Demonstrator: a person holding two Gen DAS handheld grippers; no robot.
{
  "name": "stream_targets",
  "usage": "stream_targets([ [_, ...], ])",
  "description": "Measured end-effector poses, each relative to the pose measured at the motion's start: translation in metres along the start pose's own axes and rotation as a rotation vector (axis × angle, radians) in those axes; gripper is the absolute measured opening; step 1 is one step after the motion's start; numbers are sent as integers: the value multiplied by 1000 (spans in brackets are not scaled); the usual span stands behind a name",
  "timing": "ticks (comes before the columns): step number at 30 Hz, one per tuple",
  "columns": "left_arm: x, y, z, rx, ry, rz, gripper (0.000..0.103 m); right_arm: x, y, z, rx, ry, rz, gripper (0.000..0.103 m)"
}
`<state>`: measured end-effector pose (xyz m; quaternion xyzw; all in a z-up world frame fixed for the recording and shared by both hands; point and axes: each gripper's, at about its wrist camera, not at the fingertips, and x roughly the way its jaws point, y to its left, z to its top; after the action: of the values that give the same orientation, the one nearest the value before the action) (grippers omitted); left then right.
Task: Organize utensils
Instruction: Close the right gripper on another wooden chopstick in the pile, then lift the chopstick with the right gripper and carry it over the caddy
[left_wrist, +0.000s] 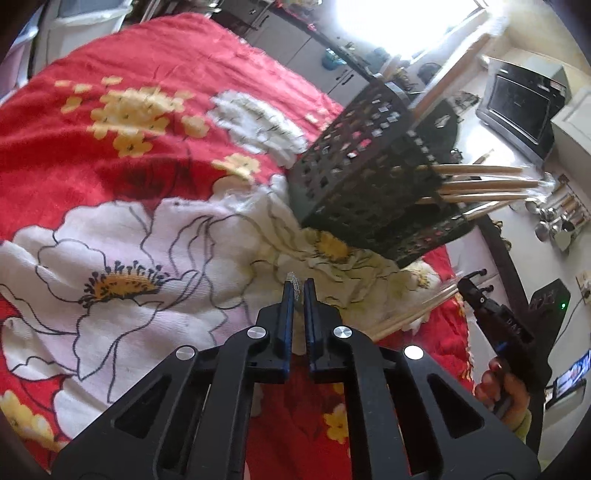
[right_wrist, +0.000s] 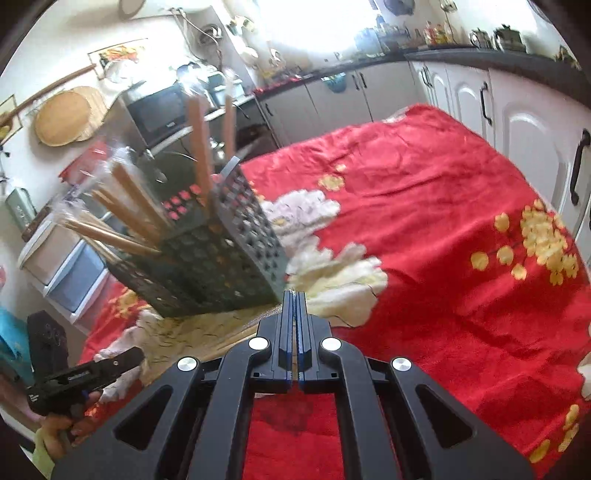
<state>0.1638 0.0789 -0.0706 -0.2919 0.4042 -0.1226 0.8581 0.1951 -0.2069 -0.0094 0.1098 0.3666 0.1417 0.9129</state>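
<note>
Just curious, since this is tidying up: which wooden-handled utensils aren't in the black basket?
The pale wooden handles low against the flowered cloth, just below the black basket. The other handles all stick out of the basket's top.

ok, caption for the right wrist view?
Right gripper shut on a thin stick, black holder of wooden utensils on red floral cloth.

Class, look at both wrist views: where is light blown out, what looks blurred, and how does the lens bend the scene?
Left wrist view: the window is blown out white; the black utensil basket is slightly soft. Right wrist view: the window glares again; the wooden handles smear with blur; the cabinets curve from fisheye distortion, dark corners around both.
</note>
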Motion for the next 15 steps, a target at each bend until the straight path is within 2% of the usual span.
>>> stream_targets([
  [15,-58,-57,12,126,-146,-81,2,-72,49,22,-104,-159,128,2],
])
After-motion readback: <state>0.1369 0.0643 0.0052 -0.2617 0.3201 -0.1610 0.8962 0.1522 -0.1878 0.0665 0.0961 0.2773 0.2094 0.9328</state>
